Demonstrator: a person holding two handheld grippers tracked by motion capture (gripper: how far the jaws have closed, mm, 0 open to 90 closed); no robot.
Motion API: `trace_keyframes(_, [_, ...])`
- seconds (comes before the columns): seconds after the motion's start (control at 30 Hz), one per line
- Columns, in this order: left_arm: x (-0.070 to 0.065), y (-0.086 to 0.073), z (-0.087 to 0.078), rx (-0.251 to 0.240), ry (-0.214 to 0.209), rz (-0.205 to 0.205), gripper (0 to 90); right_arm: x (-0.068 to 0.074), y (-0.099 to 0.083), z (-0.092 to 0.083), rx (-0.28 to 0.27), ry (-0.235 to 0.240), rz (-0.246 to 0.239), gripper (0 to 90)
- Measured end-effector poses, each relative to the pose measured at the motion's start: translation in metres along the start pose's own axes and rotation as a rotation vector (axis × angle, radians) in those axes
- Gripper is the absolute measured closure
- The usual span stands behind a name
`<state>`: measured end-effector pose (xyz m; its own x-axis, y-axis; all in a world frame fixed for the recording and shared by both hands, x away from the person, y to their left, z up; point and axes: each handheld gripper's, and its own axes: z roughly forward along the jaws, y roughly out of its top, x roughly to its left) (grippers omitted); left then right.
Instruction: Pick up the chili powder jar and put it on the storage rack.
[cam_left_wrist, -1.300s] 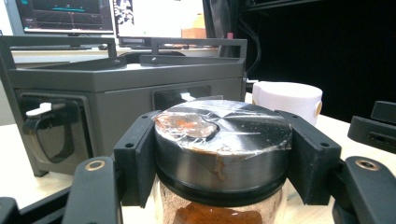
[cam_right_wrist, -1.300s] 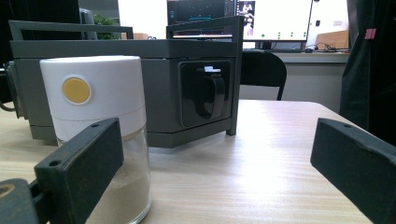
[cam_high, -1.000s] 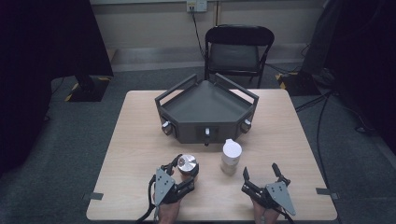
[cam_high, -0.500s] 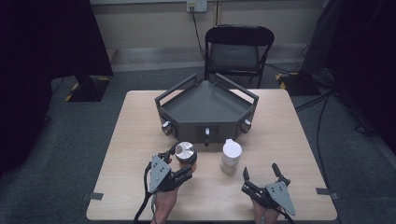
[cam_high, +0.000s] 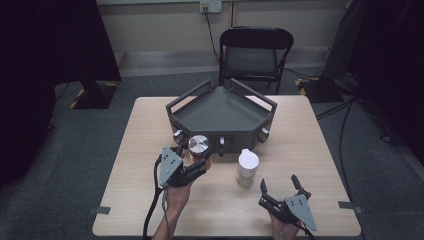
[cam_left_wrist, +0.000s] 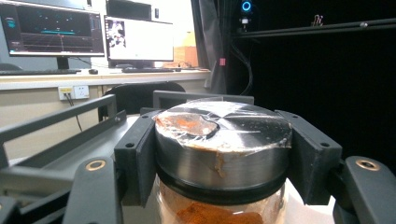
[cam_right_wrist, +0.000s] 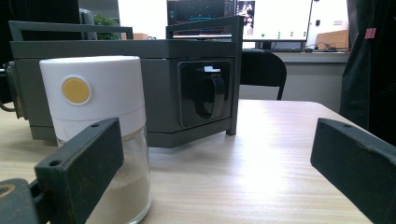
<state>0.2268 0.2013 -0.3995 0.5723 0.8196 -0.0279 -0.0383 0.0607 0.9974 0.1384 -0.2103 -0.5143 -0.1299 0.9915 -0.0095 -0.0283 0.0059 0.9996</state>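
Silver-lidded jar (cam_left_wrist: 222, 154) stands upright in left gripper (cam_high: 196, 161).

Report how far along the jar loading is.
Done: the left gripper has its jaws clamped on the metal-lidded jar of orange powder. In hand: that jar is held near the grey tray, not inside yet. Left: the white-lidded jar stands on the table, and the right gripper waits open beside it.

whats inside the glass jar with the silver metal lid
Through the glass below the silver metal lid of the glass jar, orange-brown powder shows. The left gripper and the lid cover the rest, so the fill level stays hidden.
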Motion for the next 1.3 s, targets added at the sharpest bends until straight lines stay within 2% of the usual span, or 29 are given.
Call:
trace_keyframes(0.1, [0.0, 0.008, 0.009, 0.007, 0.009, 0.019, 35.1, 0.0, 0.0, 0.0, 0.0, 0.002, -0.002, 1.2])
trace_keyframes(0.43, [0.004, 0.029, 0.033, -0.008, 0.04, 0.031, 35.1, -0.001, 0.0, 0.0, 0.0, 0.006, -0.002, 1.1])
trace_keyframes(0.5, [0.007, 0.032, 0.038, -0.012, 0.049, 0.002, 35.1, -0.001, 0.0, 0.0, -0.001, 0.006, -0.003, 1.1])
trace_keyframes(0.8, [0.002, 0.044, 0.063, -0.008, 0.146, 0.014, 35.1, -0.001, 0.0, 0.0, -0.001, 0.005, -0.003, 1.1])
trace_keyframes(0.9, [-0.004, 0.049, 0.076, 0.006, 0.198, 0.023, 35.1, 0.0, 0.0, 0.0, 0.0, 0.003, -0.004, 1.1])
trace_keyframes(1.13, [-0.002, 0.053, 0.103, 0.052, 0.246, 0.014, 35.1, 0.0, 0.0, 0.0, -0.001, 0.003, -0.004, 1.1])
trace_keyframes(1.3, [0.001, 0.05, 0.12, 0.075, 0.279, 0.013, 35.1, 0.0, 0.0, 0.0, 0.0, 0.002, -0.005, 1.1])
